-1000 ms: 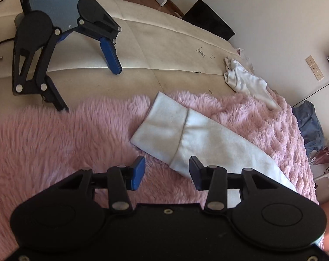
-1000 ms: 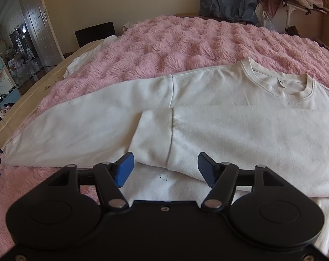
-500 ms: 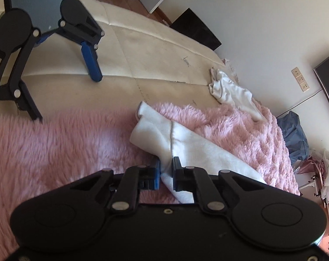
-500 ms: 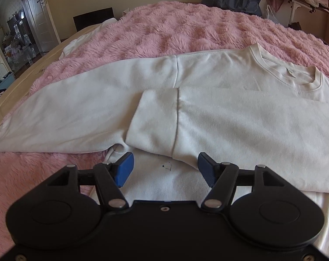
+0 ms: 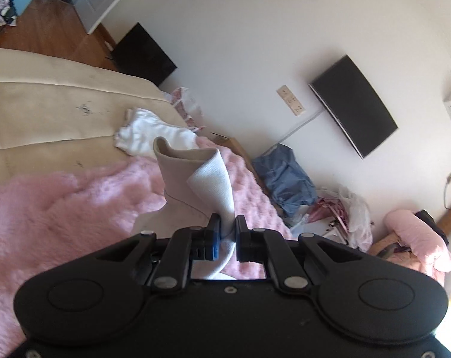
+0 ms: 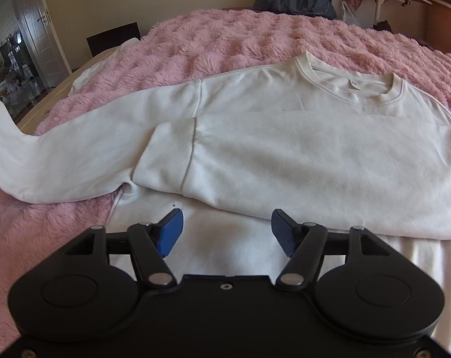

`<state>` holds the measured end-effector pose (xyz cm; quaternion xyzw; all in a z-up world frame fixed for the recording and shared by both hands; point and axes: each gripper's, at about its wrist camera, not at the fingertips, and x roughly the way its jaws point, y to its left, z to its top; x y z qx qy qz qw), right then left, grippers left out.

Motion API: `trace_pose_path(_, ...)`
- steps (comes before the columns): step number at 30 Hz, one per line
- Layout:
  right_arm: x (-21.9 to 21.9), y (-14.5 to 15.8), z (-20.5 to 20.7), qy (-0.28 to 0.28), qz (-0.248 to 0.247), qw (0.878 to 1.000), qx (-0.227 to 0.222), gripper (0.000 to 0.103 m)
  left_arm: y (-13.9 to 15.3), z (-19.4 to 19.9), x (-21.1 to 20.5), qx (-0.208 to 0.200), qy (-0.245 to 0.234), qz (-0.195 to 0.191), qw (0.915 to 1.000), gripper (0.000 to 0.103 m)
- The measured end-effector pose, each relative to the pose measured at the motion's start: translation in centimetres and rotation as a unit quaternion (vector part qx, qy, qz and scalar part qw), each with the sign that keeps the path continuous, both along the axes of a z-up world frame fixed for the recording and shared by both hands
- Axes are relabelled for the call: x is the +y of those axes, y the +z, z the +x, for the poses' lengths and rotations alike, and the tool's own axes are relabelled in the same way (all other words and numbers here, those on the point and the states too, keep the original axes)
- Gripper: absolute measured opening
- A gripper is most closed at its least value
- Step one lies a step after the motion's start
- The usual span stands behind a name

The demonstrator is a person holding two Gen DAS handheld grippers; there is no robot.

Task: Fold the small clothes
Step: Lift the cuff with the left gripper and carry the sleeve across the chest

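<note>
White sweatshirt [image 6: 285,104]: long-sleeved, round ribbed collar, lies flat on the pink plush blanket [image 6: 225,38] that covers the bed. One sleeve [image 6: 300,161] is folded across the chest, its cuff ending near the middle of the garment. The other sleeve [image 6: 61,149] runs out toward the left side of the bed; its cuff end [image 5: 195,179] is raised off the blanket.

Left gripper [image 5: 227,232]: jaws closed tight on the raised sleeve just behind the cuff, the fabric pinched between the blue pad and the black one, the cuff standing up ahead of the jaws and the rest of the sleeve hanging below them.

Right gripper [image 6: 226,229]: jaws standing well apart, nothing between them, poised over the lower body of the sweatshirt just short of the folded sleeve; contact with the cloth cannot be told.

Bed [image 5: 46,104]: beige quilted surface bare beyond the blanket's far edge. A second small white garment [image 5: 147,134], crumpled, lies at that edge, near the bed's far corner.

Surroundings: dark screen [image 5: 353,104] mounted on the white wall, wall sockets beside it; blue bundle of cloth [image 5: 285,179] on the floor past the bed; a door [image 6: 37,24] at the left of the right wrist view.
</note>
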<state>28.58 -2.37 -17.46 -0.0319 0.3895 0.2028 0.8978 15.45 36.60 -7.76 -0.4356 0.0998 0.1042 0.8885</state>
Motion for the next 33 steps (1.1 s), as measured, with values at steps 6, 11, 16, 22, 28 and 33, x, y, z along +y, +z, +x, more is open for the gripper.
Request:
trace_pose_path(6,-6.0,0.9,-0.6,-0.036,0.001,0.999,-0.009,0.067,2.7,5.5,-7.4,-0.030,-0.089,-0.011,0.9955,0.007)
trace_pose_path(11,-11.0,2.2,-1.0,-0.063,0.005,0.998,-0.019,0.067,3.5,10.0,-16.1,-0.044,-0.164,-0.017,0.9853,0.007)
trace_pose_path(16,-15.4,4.0,-1.9,-0.085,-0.002,0.996,-0.026,0.067,2.2,13.6,-24.6,-0.040,-0.233,-0.028,0.9712,0.007)
trace_pose_path(22,-19.9,6.1,-3.0,-0.111,-0.010,0.993,-0.039,0.070,-1.4,16.9,-34.9,-0.028,-0.305,-0.049,0.9507,0.002)
trace_pose_path(28,-24.4,6.1,-4.1,-0.133,-0.028,0.990,-0.039,0.070,-6.8,19.6,-44.3,0.006,-0.369,-0.065,0.9273,0.000)
trace_pose_path(33,-27.5,5.3,-3.8,-0.148,-0.015,0.988,-0.035,0.070,-9.9,18.6,-46.4,0.045,-0.372,-0.054,0.9254,0.000)
